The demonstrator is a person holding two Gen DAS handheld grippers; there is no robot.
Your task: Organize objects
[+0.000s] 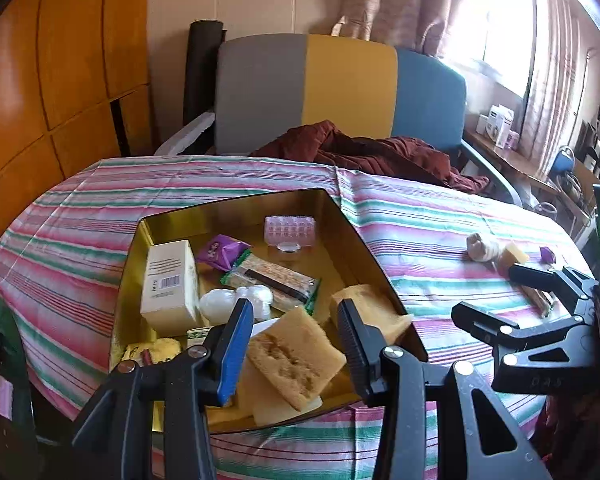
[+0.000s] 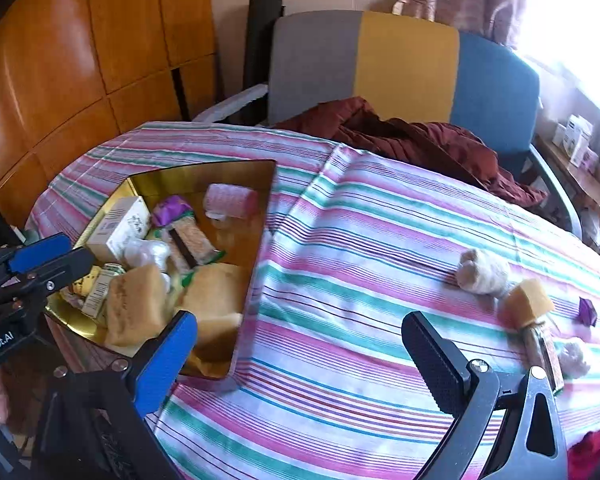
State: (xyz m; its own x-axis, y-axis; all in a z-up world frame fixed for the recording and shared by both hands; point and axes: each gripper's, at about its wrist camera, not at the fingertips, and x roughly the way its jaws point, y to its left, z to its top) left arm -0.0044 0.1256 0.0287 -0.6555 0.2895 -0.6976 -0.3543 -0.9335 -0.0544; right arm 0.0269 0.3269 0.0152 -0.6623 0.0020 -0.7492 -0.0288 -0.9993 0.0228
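Observation:
A gold tin box [image 1: 336, 216] [image 2: 260, 216] sits on the striped table and holds sponges, a cream carton [image 1: 168, 284], a purple packet [image 1: 220, 252], a cracker pack [image 1: 276, 280] and a pink roller [image 1: 288, 228]. My left gripper [image 1: 296, 332] hovers open over the box's near end, above a yellow sponge [image 1: 296, 364] that lies inside; the jaws do not touch it. My right gripper [image 2: 300, 356] is open and empty above the cloth right of the box. Loose on the table's right lie a beige lump [image 2: 484, 272], a sponge cube [image 2: 528, 304], a snack bar [image 2: 544, 348] and a purple candy [image 2: 587, 311].
A grey, yellow and blue chair [image 1: 340, 88] stands behind the table with a maroon cloth [image 1: 372, 152] draped over it. Wooden panels [image 1: 60, 80] are on the left. A cluttered shelf [image 1: 540, 160] runs under the window at right.

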